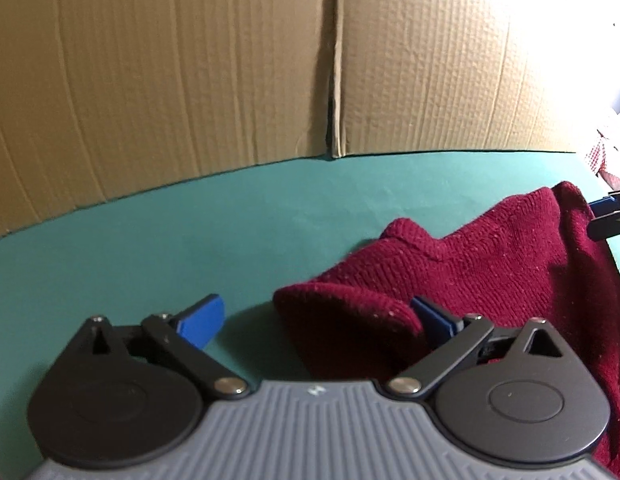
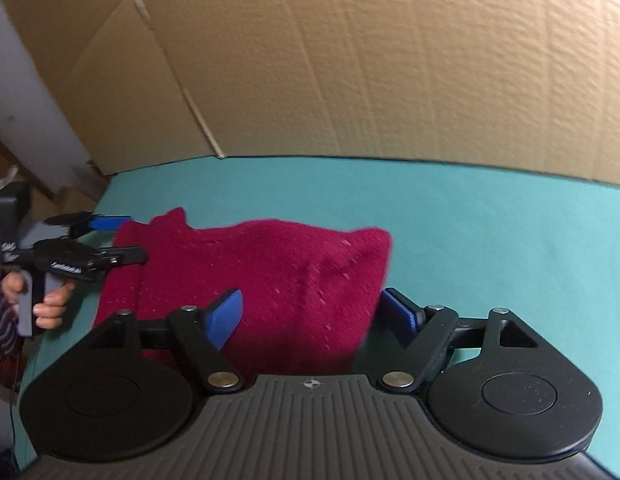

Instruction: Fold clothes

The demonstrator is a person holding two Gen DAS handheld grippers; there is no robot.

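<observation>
Left wrist view: the left gripper (image 1: 317,318) stands wide open over the green table (image 1: 190,232), its right pad against a fold of the dark red sweater (image 1: 489,264), nothing pinched. Right wrist view: a hand (image 2: 50,304) holds that gripper at the sweater's left edge; the right gripper (image 2: 315,312) gapes around the sweater's near corner, not clamping it. Cardboard (image 2: 349,60) stands behind.

White lettering is showing on the left claw (image 2: 110,240) body, but it is blurring too much to read.
</observation>
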